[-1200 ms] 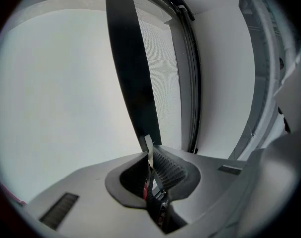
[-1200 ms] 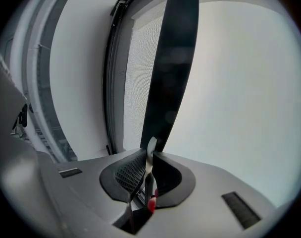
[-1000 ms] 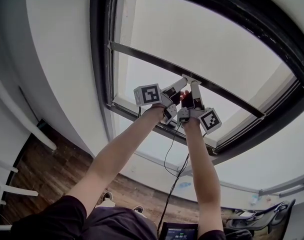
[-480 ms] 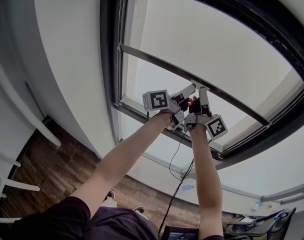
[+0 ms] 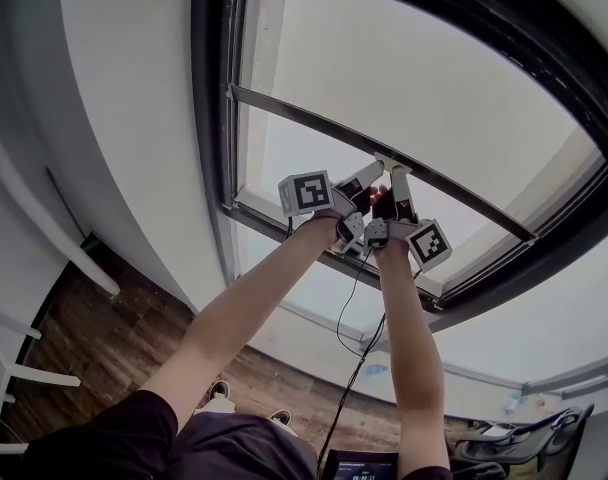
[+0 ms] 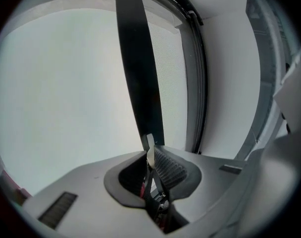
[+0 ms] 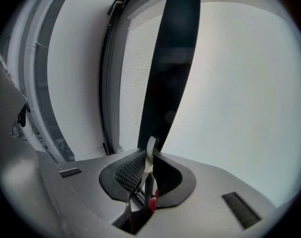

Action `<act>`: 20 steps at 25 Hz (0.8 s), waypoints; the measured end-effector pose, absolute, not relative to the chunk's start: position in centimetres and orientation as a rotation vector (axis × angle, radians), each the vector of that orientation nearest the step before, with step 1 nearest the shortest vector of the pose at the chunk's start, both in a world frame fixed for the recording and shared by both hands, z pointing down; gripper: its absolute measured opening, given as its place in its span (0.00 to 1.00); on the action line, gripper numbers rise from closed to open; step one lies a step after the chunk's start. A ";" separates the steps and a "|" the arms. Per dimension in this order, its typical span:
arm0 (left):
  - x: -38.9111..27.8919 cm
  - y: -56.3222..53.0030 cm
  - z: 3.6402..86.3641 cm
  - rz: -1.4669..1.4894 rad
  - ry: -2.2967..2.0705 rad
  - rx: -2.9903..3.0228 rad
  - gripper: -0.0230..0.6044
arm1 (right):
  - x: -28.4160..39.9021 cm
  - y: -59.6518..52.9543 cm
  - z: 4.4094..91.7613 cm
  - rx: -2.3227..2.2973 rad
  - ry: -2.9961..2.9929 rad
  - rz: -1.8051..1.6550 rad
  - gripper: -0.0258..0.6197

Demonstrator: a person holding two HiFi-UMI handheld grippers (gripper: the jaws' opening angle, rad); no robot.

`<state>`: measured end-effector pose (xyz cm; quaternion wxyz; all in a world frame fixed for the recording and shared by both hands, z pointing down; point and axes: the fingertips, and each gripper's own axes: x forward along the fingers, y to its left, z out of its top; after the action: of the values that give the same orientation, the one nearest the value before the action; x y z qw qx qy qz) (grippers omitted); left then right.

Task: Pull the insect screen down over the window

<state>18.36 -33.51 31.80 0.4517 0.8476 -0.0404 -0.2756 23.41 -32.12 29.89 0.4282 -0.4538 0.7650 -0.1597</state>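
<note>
Left tongs [image 5: 369, 176], right tongs [image 5: 396, 183]: pale grey shells, black ribbed pads [image 6: 168, 165], white cubes with black square markers. Left jaws opening, white tab [image 6: 150, 148] between. Thin black cable [image 5: 338, 313] hanging. Dark short sleeve [image 5: 134, 423].

The floor [image 5: 94, 343] is far below me. It is made of dark brown wood boards. The boards run up to the white wall [image 5: 314, 333] under the window [image 5: 209, 118]. My two shoes stand on the floor, one shoe [image 5: 216, 393] just beside the other shoe [image 5: 277, 420]. At the left, some white bars [image 5: 34, 376] stick out over the boards. I cannot tell what they belong to. A small pale blue thing [image 5: 372, 371] lies at the foot of the wall. It is too small to tell what it is. A dark chair [image 5: 529, 433] is at the far right corner.
</note>
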 end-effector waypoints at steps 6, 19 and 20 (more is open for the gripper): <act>17.2 -35.1 31.8 -0.761 -0.182 2.033 0.23 | 23.4 -32.2 30.1 -1.133 1.903 -0.443 0.11; 18.7 -35.1 30.9 -0.711 -0.138 2.069 0.20 | 23.2 -32.3 30.2 -1.095 1.922 -0.473 0.11; 18.7 -35.1 30.9 -0.715 -0.136 2.067 0.20 | 23.2 -32.3 30.2 -1.092 1.924 -0.474 0.11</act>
<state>18.68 -35.11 30.89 0.4576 0.8386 -0.0553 -0.2902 23.19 -32.29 30.15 0.4254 -0.4366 0.7697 -0.1897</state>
